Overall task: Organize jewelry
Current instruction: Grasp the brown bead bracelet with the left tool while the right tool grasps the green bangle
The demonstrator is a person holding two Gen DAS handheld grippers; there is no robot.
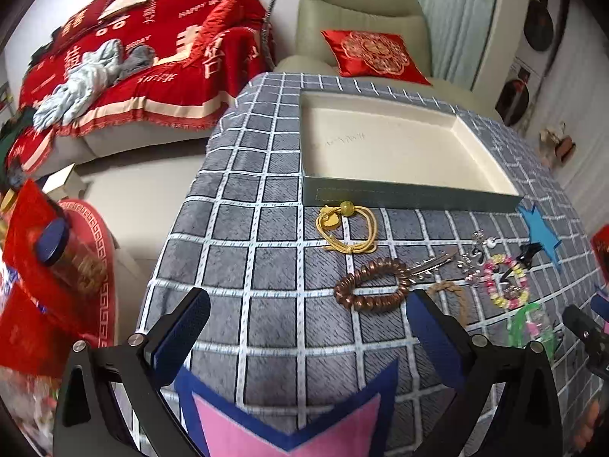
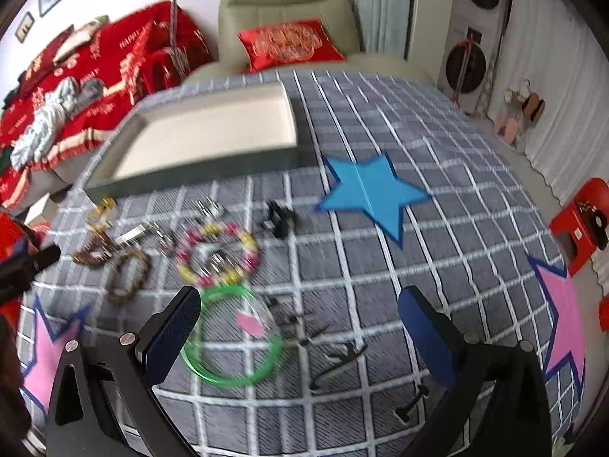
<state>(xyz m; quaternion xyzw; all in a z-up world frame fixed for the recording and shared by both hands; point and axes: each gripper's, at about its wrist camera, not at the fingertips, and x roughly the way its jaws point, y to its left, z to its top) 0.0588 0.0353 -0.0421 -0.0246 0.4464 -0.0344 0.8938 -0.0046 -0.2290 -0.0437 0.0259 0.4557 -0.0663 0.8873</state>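
Nothing yet sits in the shallow cream-lined grey tray (image 1: 399, 144); both grippers hover, jaws spread and unladen, and the brown coiled hair tie (image 1: 375, 283) looks the likeliest first pick.

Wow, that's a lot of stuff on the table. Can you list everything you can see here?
tray: one, grey-green outside, cream inside, nothing in it, far side of table
yellow cord bracelet: one, yellow with a green bead, just in front of tray
brown coil band: one, coppery brown, mid table
braided band: one, brown, beside the coil band
bead bracelet: one, pink and yellow, mid table
green ring: one, clear green, nearest the right jaws
black clips: several, black, near edge
blue star: one, blue, right of tray
tablecloth: one, grey with white grid
left gripper: jaws open, holding nothing
right gripper: jaws open, holding nothing
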